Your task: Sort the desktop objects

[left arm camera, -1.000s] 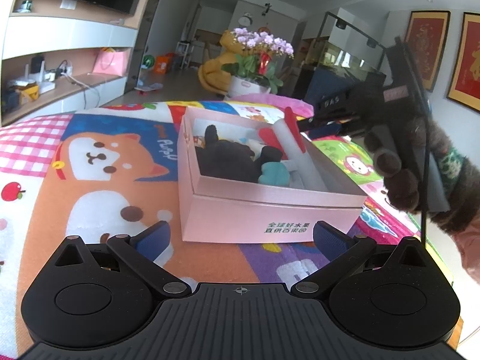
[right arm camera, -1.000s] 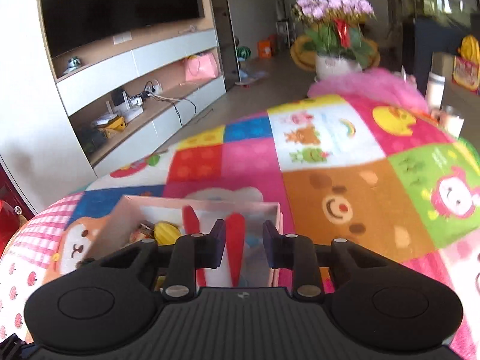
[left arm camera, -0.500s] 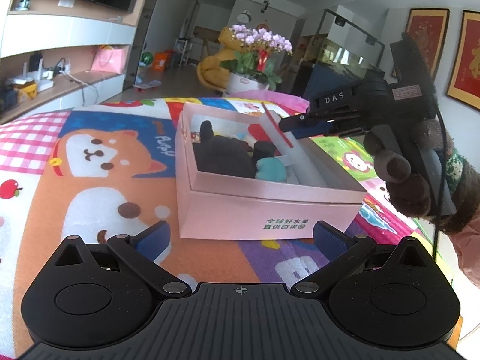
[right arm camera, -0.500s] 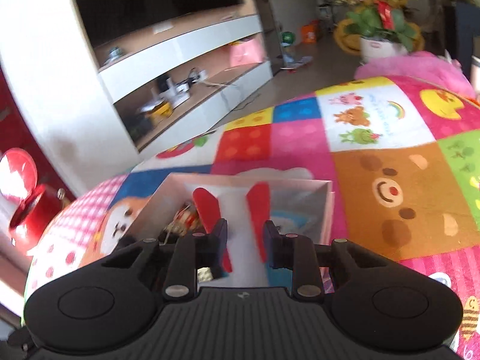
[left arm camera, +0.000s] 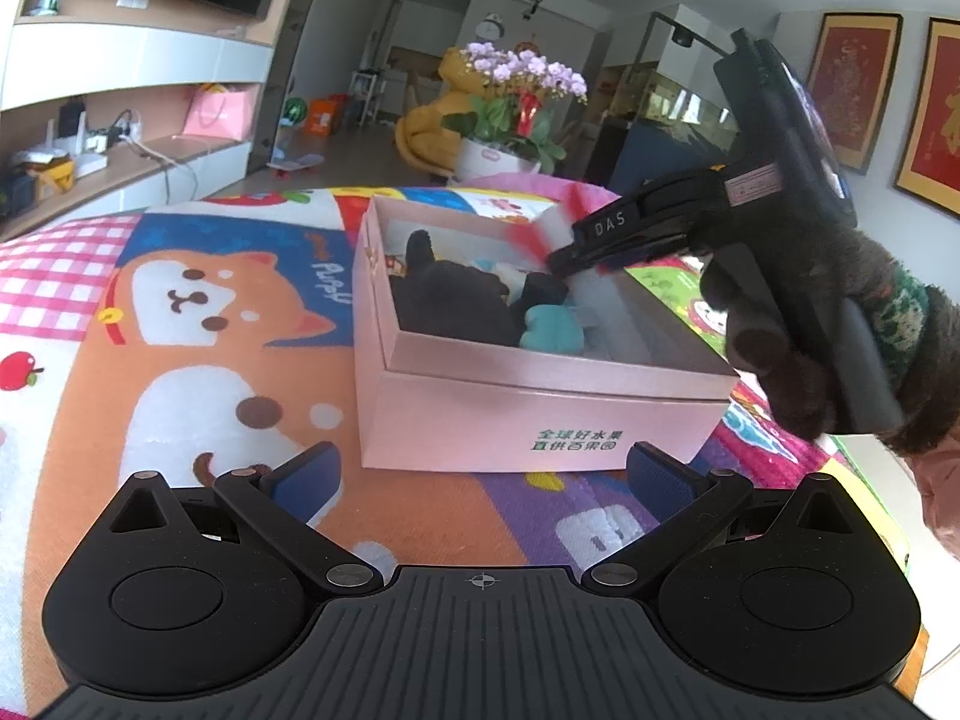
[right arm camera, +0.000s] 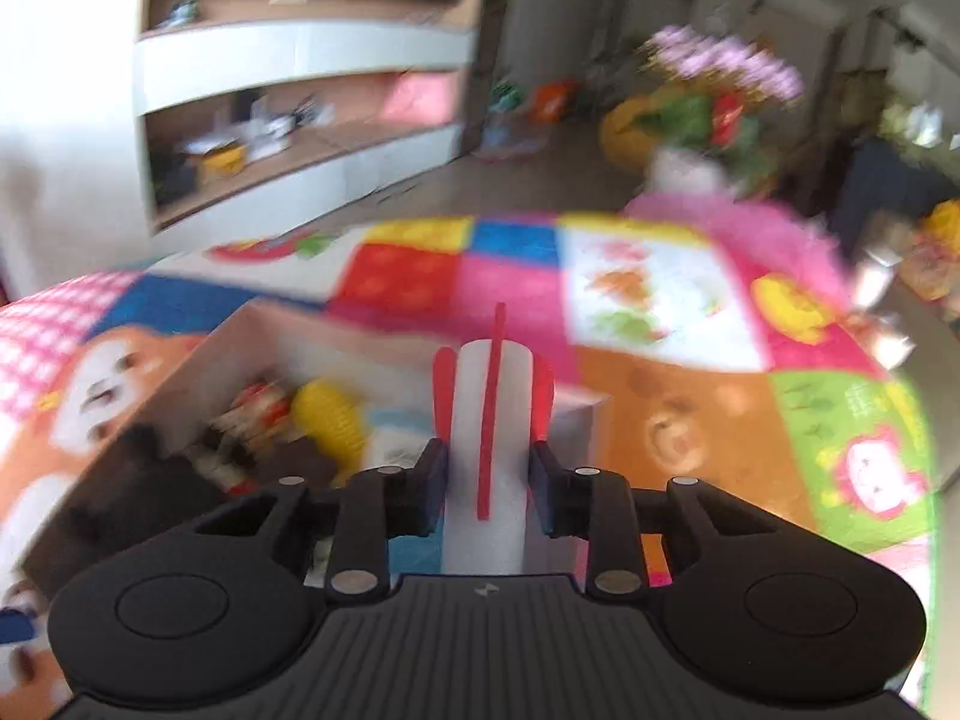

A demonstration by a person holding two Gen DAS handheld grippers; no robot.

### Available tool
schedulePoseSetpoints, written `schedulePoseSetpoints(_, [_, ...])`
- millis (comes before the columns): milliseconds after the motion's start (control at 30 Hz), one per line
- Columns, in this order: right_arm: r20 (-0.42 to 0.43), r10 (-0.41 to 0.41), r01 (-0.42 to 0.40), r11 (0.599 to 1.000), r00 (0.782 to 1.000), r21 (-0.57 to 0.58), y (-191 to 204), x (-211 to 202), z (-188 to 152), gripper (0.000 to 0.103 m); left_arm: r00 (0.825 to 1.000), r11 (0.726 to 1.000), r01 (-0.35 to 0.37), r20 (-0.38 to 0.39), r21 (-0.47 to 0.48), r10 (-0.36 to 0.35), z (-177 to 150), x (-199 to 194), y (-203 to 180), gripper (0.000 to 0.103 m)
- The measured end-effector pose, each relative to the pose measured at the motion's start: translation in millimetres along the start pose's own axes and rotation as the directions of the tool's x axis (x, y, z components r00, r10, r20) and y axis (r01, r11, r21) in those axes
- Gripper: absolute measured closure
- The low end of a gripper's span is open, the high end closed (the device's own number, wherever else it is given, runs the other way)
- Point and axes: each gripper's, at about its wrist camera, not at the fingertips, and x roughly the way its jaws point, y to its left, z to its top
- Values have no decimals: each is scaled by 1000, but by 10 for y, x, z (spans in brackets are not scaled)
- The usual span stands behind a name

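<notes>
A white cylinder with red fins (right arm camera: 487, 450) is clamped between the pads of the right gripper (right arm camera: 487, 483) over the right side of the pink box (left arm camera: 540, 414). The left gripper (left arm camera: 480, 480) is held spread wide, empty, just near of the box.

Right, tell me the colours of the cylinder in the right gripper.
White cylinder with red fins, clearest in the right wrist view.

One pink box (left arm camera: 480, 408), two grippers (left arm camera: 480, 474).
</notes>
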Motion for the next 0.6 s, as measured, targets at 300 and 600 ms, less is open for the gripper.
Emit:
schedulePoseSetpoints(300, [33,5,-6,1000,999,25,-51,-347,-134,57,1000,1000,-9,0,6,9,-4,-11,-19,0])
schedulePoseSetpoints(600, [-48,294,-286,950,955,125,202,-437,-293,58,993,987,-115,-9,112,117,-17,-7,-189,0])
